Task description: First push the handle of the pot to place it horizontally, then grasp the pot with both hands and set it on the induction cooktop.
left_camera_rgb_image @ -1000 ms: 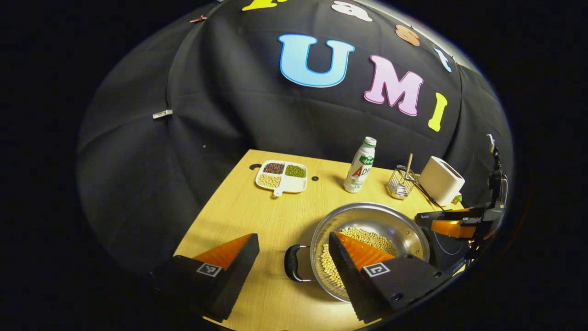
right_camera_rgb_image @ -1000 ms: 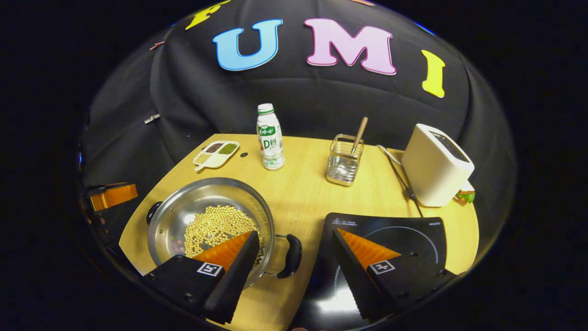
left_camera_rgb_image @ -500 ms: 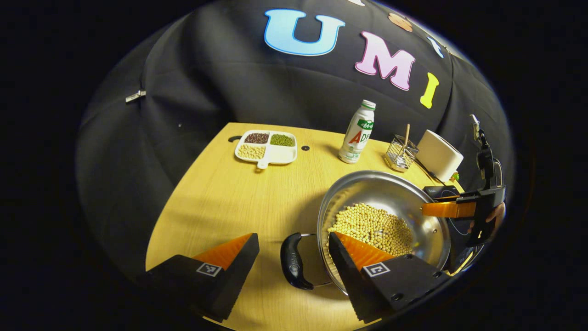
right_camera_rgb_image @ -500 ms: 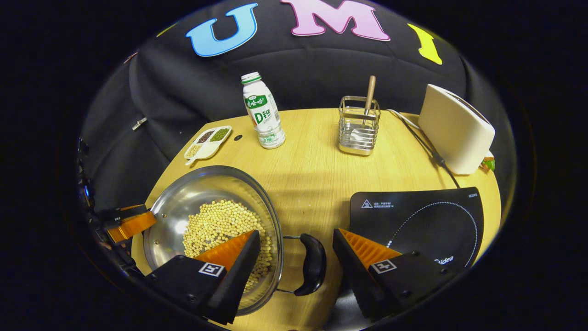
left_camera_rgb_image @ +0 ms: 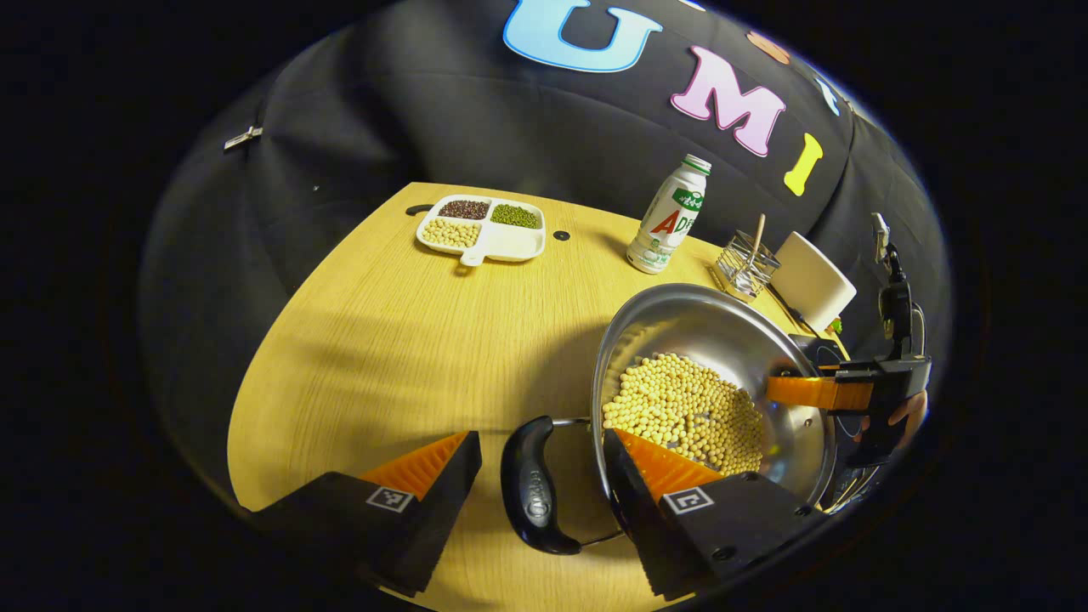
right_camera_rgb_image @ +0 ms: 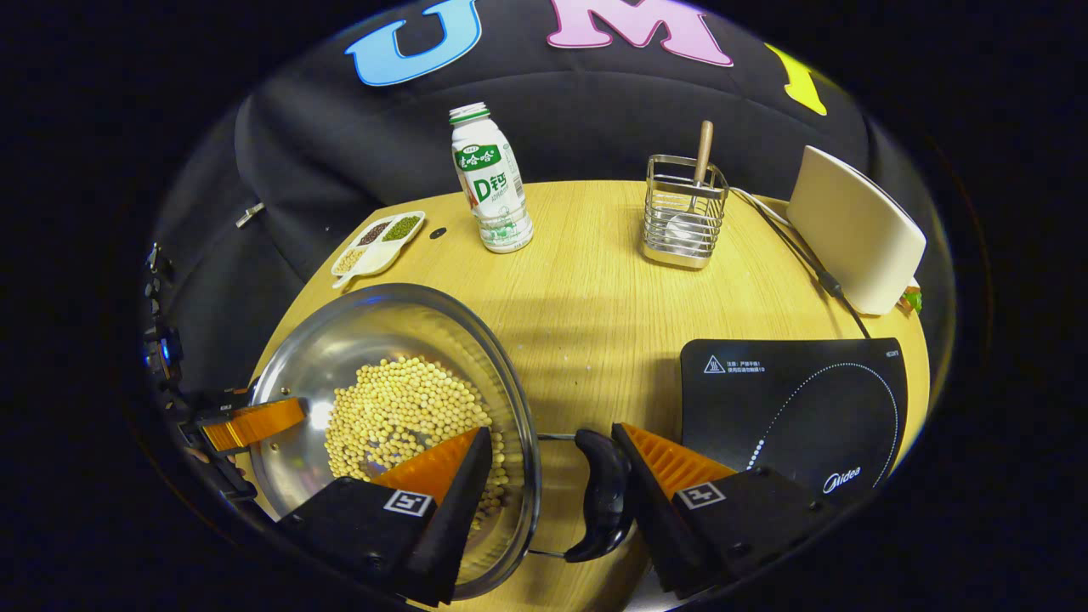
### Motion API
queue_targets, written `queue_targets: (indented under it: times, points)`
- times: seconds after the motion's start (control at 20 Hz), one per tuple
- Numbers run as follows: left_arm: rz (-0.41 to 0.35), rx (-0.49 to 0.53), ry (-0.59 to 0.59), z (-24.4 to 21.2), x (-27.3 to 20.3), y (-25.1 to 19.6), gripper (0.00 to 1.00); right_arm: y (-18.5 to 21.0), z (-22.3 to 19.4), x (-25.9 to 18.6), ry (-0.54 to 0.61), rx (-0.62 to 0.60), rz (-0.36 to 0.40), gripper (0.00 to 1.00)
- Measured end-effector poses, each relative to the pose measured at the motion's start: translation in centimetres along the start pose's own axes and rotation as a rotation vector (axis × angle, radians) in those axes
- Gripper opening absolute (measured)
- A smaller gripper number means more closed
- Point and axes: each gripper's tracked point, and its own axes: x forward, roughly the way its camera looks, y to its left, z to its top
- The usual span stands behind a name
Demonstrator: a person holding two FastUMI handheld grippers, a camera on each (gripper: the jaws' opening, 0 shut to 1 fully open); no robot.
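Left gripper (left_camera_rgb_image: pixel 535 463): jaws spread, straddling the pot's near black handle (left_camera_rgb_image: pixel 531 493), which lies between the fingers with its long axis crosswise to them, touching neither that can be confirmed. Right gripper (right_camera_rgb_image: pixel 548 467): jaws likewise spread about the opposite black handle (right_camera_rgb_image: pixel 605 497); the right finger appears just beside or touching it, contact not determinable. Each gripper is the nearer one to its own handle, so closing both should secure the lift. The steel pot (right_camera_rgb_image: pixel 374 340), holding soybeans (right_camera_rgb_image: pixel 399 412), rests on the wooden table (right_camera_rgb_image: pixel 595 297). The right gripper view shows the induction cooktop (right_camera_rgb_image: pixel 799 399) bare, to the pot's right; the left gripper view has it largely hidden behind the pot.
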Motion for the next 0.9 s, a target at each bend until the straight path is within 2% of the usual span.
queue_targets:
  times: [0.05,0.2,0.3,0.4,0.45,0.5,0.7,0.75,0.9]
  points:
    - [-0.004,-0.007,0.002,-0.1,0.1,0.0,0.87,0.1,-0.4,0.2,0.011,-0.014,0.007,0.83]
    - [-0.037,-0.028,0.011,-0.5,0.4,-0.6,0.78,0.0,-2.2,0.8,0.059,-0.073,0.007,0.81]
    - [-0.052,-0.041,0.003,-0.4,0.6,-0.8,0.69,0.0,-2.3,1.0,0.069,-0.013,0.018,0.80]
    - [-0.060,-0.056,0.010,-0.6,0.6,-0.7,0.68,0.0,-2.1,0.9,0.074,0.033,0.027,0.77]
    - [-0.057,-0.058,0.027,-0.9,0.6,-0.7,0.66,-0.1,-2.0,0.7,0.079,0.044,0.032,0.70]
    - [-0.056,-0.055,0.038,-1.1,0.5,-0.8,0.66,-0.2,-2.1,1.0,0.079,0.050,0.037,0.72]
    - [-0.069,-0.081,0.053,-1.4,0.8,-0.9,0.67,-0.1,-2.1,1.0,0.077,0.096,0.056,0.64]
    - [-0.075,-0.099,0.084,-2.1,0.8,-1.0,0.66,-0.4,-2.1,1.2,0.076,0.091,0.057,0.63]
    - [-0.058,-0.102,0.081,-2.0,0.7,-0.9,0.65,-0.4,-2.1,1.1,0.075,0.108,0.055,0.61]
